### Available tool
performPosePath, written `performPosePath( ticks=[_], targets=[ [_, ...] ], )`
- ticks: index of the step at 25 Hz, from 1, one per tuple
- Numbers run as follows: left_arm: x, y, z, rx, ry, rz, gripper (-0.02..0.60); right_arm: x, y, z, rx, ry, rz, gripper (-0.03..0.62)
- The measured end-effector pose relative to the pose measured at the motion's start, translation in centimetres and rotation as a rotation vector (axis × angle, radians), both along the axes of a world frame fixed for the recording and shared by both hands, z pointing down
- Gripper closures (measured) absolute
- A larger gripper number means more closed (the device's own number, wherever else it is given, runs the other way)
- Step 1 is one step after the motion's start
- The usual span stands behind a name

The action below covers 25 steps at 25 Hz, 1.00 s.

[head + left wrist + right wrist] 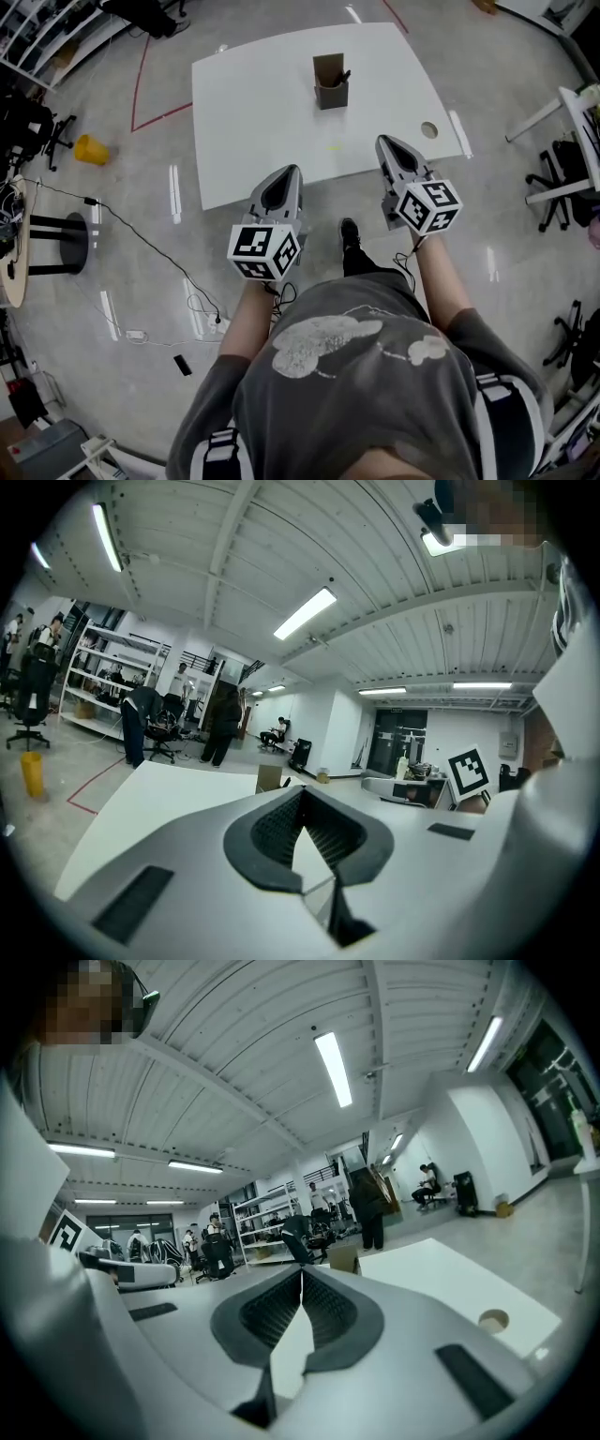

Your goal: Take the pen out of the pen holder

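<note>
The pen holder [330, 86], a brown open-topped box, stands upright toward the far side of the white surface [253, 122]. The dark pen [344, 76] leans at its right rim, with only its end showing above. Both grippers are held at the near edge, well apart from the holder. The left gripper [284, 174] has its jaws pressed together on nothing, and so does the right gripper [387, 143]. The step in hand is judged to be the approach. Bring the right gripper, on the pen's side, above the holder, spread its jaws before arrival, then pinch the exposed end. Steady the holder's wall with the left gripper, because a light box may tip or lift as the pen is drawn straight up.
</note>
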<state>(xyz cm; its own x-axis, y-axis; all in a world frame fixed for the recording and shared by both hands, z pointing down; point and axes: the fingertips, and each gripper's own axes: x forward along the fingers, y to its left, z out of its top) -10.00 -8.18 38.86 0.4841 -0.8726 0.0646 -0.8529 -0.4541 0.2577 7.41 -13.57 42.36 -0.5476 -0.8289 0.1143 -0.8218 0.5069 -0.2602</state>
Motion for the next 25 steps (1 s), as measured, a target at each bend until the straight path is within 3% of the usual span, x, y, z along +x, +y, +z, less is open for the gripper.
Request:
performPosePath(
  ticks=[14, 25],
  targets=[
    [4.6, -13.4, 0.0, -0.011, -0.017, -0.064, 0.574, 3.1, -15.0, 1.4, -0.048, -0.03, -0.074, 0.586],
    [6.4, -20.0, 1.4, -0.039, -0.042, -0.052, 0.574, 0.1, -19.7, 4.2, -0.1, -0.029, -0.202, 0.585]
  ],
)
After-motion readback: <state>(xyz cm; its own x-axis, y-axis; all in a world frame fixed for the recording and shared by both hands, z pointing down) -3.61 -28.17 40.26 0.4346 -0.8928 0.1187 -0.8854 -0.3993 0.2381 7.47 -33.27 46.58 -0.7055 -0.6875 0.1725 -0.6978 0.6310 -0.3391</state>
